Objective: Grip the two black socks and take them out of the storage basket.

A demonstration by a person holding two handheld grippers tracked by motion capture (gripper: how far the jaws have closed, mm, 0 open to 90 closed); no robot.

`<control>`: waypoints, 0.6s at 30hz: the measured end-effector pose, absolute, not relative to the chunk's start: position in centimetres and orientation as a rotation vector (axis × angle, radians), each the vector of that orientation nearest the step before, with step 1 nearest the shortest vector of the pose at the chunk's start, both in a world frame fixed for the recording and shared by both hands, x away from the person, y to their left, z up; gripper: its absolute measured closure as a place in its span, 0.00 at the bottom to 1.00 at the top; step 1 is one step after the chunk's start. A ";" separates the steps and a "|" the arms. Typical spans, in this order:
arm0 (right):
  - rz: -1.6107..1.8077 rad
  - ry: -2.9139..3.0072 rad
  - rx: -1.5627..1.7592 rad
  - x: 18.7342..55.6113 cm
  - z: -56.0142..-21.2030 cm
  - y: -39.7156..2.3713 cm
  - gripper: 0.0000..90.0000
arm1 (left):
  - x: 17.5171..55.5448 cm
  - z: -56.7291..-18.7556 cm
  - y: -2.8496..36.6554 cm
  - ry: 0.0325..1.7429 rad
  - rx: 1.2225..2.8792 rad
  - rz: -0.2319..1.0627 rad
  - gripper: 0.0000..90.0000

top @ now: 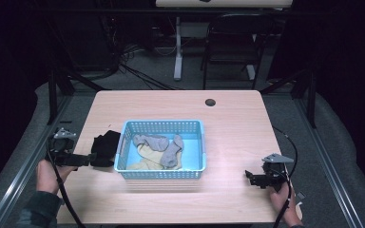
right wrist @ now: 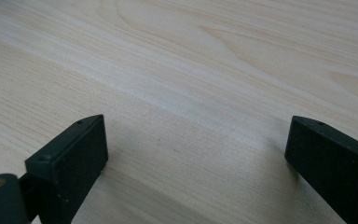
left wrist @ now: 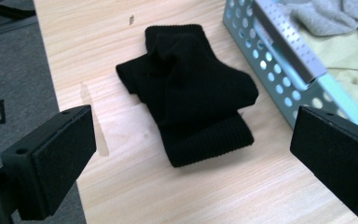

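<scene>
Left hand-held gripper (left wrist: 191, 154) is released, jaws wide, lined up on the black sock (left wrist: 191, 88) lying flat on the surface (top: 237, 123) just beside the blue basket (top: 123, 142), probably for a pickup. Basket wall crowds one jaw. Right hand-held gripper (top: 254, 178) is released over bare wood.

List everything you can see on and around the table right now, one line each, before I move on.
table: one, light wood, centre.
basket: one, light blue, perforated, mid-table.
grey socks: two, it seems, inside the basket.
pale yellow socks: count unclear, inside the basket, under the grey ones.
black socks: folded pile, on the table just left of the basket.
chair: one, black, beyond the table.
left tongs: black, open, at the black socks.
right tongs: black, open, over bare table, right of the basket.
</scene>
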State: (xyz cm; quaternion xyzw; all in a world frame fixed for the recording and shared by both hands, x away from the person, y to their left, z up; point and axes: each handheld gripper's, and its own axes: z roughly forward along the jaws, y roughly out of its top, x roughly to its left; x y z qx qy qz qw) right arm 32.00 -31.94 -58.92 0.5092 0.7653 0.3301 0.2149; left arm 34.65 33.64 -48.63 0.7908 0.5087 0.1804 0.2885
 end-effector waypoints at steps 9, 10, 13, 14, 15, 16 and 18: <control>0.912 2.127 1.408 32.0 -58.9 -32.0 0.06 | 33.6 -52.9 34.0 1.381 2.110 0.463 0.00; 0.911 2.126 1.408 32.0 -58.9 -32.0 0.06 | 33.5 -53.4 34.0 1.382 2.109 0.469 0.00; 0.912 2.126 1.409 32.0 -58.9 -32.0 0.06 | 33.5 -54.5 34.0 1.385 2.123 0.465 0.00; 0.912 2.126 1.409 32.0 -58.9 -32.0 0.06 | 33.6 -55.1 34.0 1.384 2.138 0.446 0.00; 0.912 2.126 1.409 32.0 -58.9 -32.0 0.06 | 33.7 -55.5 33.9 1.397 2.135 0.446 0.00; 0.912 2.125 1.409 32.0 -58.9 -32.0 0.06 | 33.7 -55.7 34.0 1.401 2.137 0.417 0.00; 0.912 2.126 1.409 32.0 -58.9 -32.0 0.06 | 33.8 -56.2 34.1 1.399 2.134 0.407 0.00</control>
